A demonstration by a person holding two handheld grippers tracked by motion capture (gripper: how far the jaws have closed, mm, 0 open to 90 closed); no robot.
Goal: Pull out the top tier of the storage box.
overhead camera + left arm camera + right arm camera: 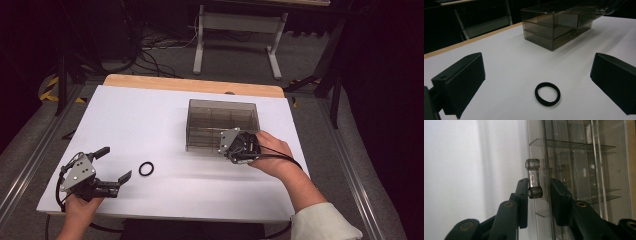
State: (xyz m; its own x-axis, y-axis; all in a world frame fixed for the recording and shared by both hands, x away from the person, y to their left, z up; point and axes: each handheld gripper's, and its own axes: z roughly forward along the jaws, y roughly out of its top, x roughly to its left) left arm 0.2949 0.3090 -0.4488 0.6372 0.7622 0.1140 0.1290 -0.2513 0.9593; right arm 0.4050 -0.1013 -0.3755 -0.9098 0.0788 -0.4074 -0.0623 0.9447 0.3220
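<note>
A thin black ring [146,168] lies flat on the white table sheet [130,120]. My left gripper [116,162] stands open at the front left, pointing at it from a short way off. In the left gripper view the ring [537,93] lies on the table between and just beyond the two wide-apart jaws of that gripper [536,66]. A smoky clear drawer box [220,117] stands right of centre. My right gripper [239,146] is at its front right corner. There the right gripper [539,185] is shut on a drawer's clear bar handle [533,173], one pad against its lower knob.
The drawer box [549,30] has stacked levels, and a drawer near its top stands slightly pulled out. Beyond the white sheet runs the table's wooden far edge [195,84]. Cables and a white frame's legs [200,45] are on the floor behind.
</note>
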